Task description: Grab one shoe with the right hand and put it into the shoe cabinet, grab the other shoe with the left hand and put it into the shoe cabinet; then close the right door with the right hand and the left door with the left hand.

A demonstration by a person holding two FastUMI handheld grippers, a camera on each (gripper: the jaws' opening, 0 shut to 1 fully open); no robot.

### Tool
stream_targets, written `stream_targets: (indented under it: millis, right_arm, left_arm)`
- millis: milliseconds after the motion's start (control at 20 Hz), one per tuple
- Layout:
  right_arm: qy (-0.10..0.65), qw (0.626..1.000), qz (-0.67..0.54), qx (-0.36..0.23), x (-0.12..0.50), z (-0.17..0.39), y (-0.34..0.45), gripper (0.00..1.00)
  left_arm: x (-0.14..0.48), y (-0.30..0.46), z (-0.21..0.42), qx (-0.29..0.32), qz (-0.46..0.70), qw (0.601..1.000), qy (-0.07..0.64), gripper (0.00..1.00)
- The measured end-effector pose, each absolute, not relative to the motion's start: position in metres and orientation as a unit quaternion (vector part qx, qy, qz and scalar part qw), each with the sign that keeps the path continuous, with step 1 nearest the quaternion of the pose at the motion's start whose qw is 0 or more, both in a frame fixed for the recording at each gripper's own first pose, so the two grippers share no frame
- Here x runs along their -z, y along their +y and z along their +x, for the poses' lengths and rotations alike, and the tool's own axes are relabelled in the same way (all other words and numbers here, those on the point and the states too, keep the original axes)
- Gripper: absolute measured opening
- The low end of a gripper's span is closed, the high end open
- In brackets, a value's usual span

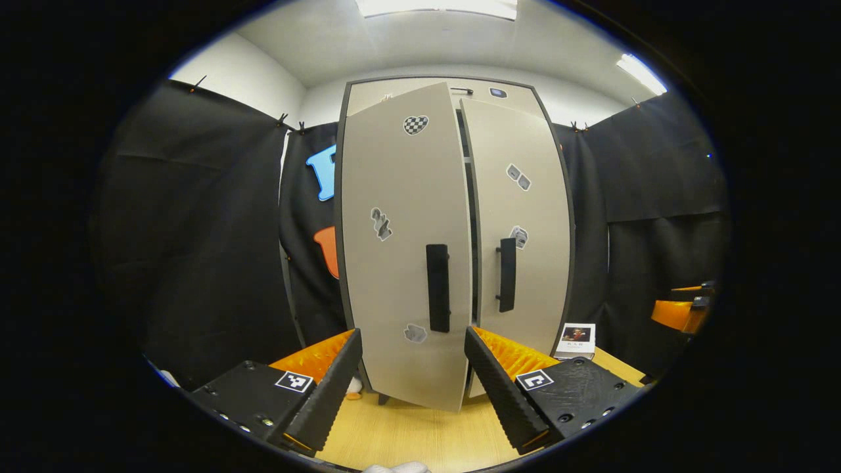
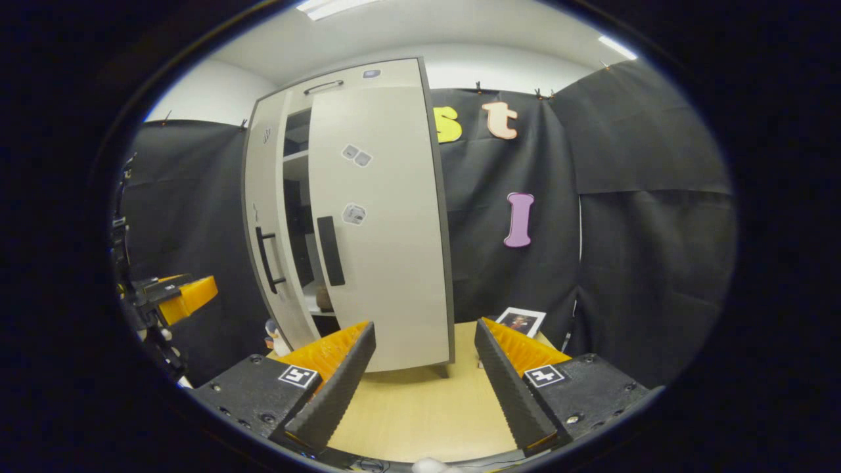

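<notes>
With both doors nearly closed, the spread, empty left gripper [image 1: 412, 374] should push flat on the left door [image 1: 401, 263] near its handle [image 1: 438, 288], while the right gripper [image 2: 424, 374], spread too, probably waits clear of the right door [image 2: 381, 223].

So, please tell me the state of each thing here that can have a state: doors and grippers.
Left door: ajar, swung partly out from the cabinet.
Right door: nearly shut, narrow gap beside it.
Left gripper: open, holding nothing.
Right gripper: open, holding nothing.
Shoe cabinet: upright on the table, shelves visible through the gap.
</notes>
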State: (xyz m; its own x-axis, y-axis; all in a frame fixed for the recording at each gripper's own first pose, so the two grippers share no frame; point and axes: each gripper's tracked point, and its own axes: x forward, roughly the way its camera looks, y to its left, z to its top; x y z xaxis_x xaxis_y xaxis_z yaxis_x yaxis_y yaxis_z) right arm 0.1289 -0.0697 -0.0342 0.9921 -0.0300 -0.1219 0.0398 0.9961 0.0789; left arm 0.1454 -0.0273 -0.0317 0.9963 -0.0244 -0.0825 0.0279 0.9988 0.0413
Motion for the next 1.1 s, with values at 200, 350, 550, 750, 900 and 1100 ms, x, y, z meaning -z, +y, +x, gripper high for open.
stream_targets:
  millis: [200,350,550,750,900,1100]
  right_arm:
    - [0.049,0.998,0.031,0.013,0.031,0.122,-0.068,0.99]
    - [0.049,0.998,0.027,0.006,0.032,0.116,-0.063,0.99]
    - [0.051,0.998,0.024,-0.003,0.036,0.111,-0.058,0.99]
    - [0.045,0.999,0.024,-0.002,0.032,0.109,-0.056,0.99]
    - [0.038,0.999,0.021,-0.001,0.029,0.107,-0.055,0.99]
    - [0.032,0.999,0.019,0.004,0.026,0.105,-0.059,0.99]
  left_arm:
    - [0.041,-0.023,0.122,0.0,0.023,0.998,0.057,0.96]
    - [0.042,-0.023,0.109,-0.009,0.006,0.998,0.06,0.96]
    - [0.038,-0.024,0.101,-0.012,0.012,0.998,0.054,0.96]
    - [0.03,-0.03,0.097,-0.007,0.017,0.999,0.043,0.96]
    - [0.027,-0.033,0.098,-0.003,0.016,0.999,0.039,0.96]
    - [0.025,-0.036,0.099,0.0,0.018,0.999,0.036,0.96]
